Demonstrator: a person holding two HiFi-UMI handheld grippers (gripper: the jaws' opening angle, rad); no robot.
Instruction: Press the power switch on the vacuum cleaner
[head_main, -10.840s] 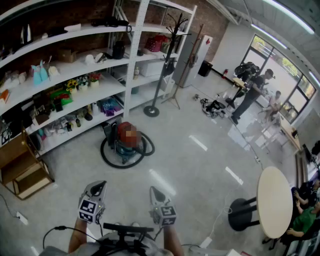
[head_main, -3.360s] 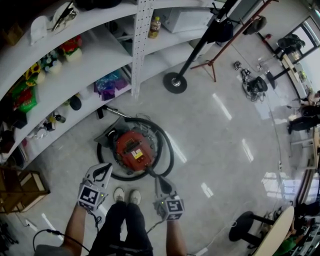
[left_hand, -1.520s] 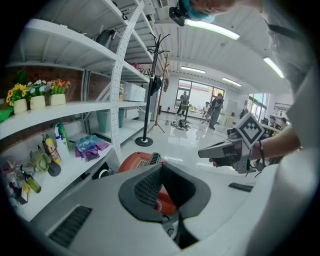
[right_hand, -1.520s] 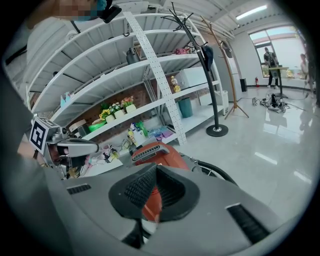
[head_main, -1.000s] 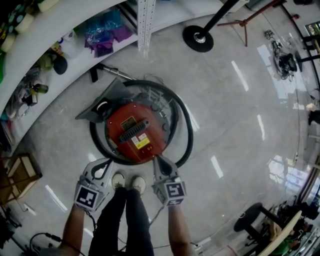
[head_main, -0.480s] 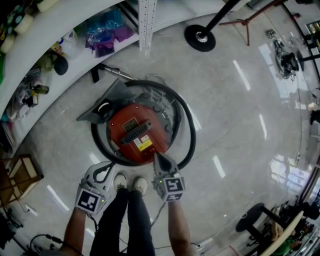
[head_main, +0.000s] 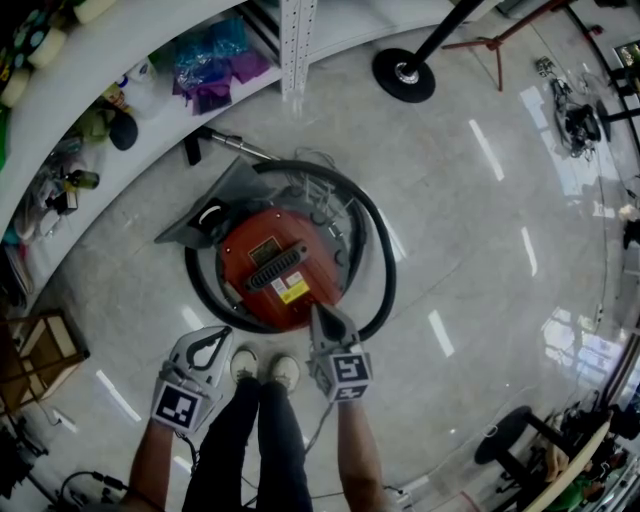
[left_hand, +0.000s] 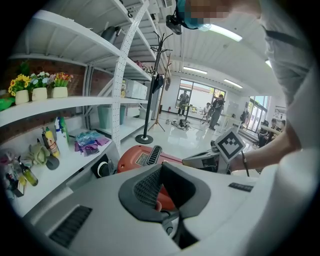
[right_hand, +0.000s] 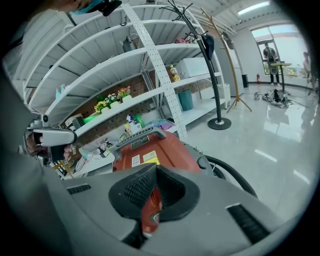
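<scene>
The red round vacuum cleaner (head_main: 278, 270) stands on the floor right in front of the person's shoes (head_main: 262, 368), with a black handle on top and a black hose (head_main: 385, 285) coiled around it. My right gripper (head_main: 318, 312) is shut, its tip at the vacuum's near right rim. My left gripper (head_main: 218, 335) is shut too and hangs just short of the near left rim. The left gripper view shows the red body (left_hand: 145, 157) beyond the left gripper (left_hand: 161, 172). The right gripper (right_hand: 156, 175) looks onto the lid's labels (right_hand: 142, 159). I cannot pick out the switch.
White shelves (head_main: 100, 100) with bottles and bags curve along the left. A grey floor nozzle (head_main: 215, 205) lies beside the vacuum. A coat stand's black base (head_main: 404, 72) is at the top, a wooden box (head_main: 40, 360) at the left, a round table (head_main: 560, 470) at the lower right.
The person has walked up to the vacuum. In the last second the right gripper has crept forward to the vacuum's near rim; the left has hardly moved.
</scene>
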